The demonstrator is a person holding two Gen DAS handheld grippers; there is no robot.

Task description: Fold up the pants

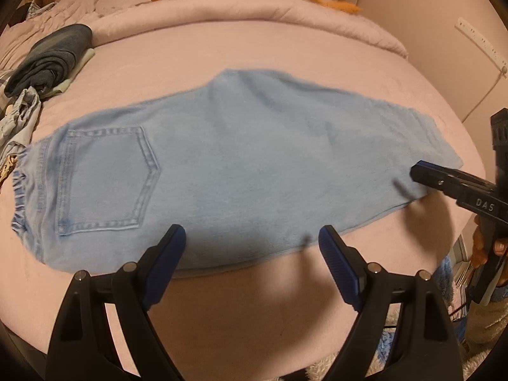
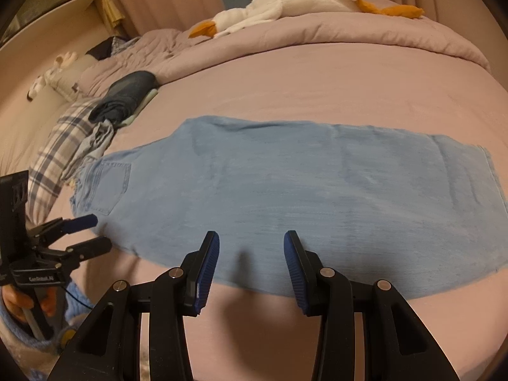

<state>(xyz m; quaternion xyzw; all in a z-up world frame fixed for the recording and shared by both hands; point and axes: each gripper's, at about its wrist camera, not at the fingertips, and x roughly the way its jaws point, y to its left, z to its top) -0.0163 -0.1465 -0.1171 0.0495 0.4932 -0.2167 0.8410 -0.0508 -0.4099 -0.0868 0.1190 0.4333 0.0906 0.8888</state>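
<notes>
Pants (image 1: 241,165) lay flat across the middle of the frame on the pink bed (image 1: 254,47), folded lengthwise, back pocket (image 1: 108,181) at left. Left gripper (image 1: 252,238) was wide apart, empty, over the near edge. Right gripper (image 2: 250,244) was partly apart, nothing between its fingers. Plush goose (image 2: 285,3) sat at top, dark folded clothes (image 1: 50,60) upper left.

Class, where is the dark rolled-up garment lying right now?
In both wrist views the dark rolled-up garment lies far left on the pink bed sheet, beyond the light blue denim pants' waistband end, beside crumpled clothes.
</notes>
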